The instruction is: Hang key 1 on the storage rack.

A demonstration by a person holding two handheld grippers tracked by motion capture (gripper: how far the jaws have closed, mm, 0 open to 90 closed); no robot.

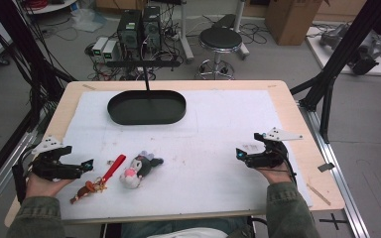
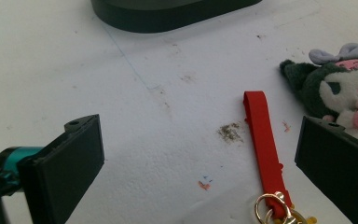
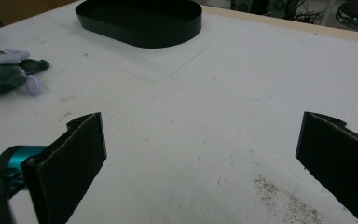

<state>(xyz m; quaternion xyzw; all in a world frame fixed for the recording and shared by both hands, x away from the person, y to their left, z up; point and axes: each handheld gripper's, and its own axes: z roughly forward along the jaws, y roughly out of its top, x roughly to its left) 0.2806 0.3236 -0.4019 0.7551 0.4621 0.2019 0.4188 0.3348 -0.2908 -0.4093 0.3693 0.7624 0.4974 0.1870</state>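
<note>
On the near left of the white sheet [image 1: 203, 144], the left gripper [image 1: 82, 166] sits low at the front edge, jaws spread wide and holding nothing. From its own view, the gap between those jaws frames bare sheet and the red strap [image 2: 263, 140], which runs lengthwise just inside the right jaw, ending in a gold ring [image 2: 270, 207] at the bottom. Just beside that, the dark plush toy [image 2: 340, 91] with its pink-and-white face lies right against the right jaw's outer edge; I cannot tell whether it touches.

From the high view, the red strap [image 1: 114, 167] slants toward a small brown-and-orange figure charm [image 1: 87, 188] near the front edge, and the plush toy [image 1: 139, 168] lies just to the right of the strap. These three are bunched close together beside the left gripper.

Over on the right, the right gripper [image 1: 243, 154] is released too, jaws well apart, with nothing between them but sheet and a gritty smudge. Plenty of open room there: the whole middle of the sheet is bare between the two hands.

At the far side, the black oval tray [image 1: 146, 116] stands well apart from everything, near the back edge of the wooden table [image 1: 305, 148]. A strip of bare wood borders the sheet on the right.
</note>
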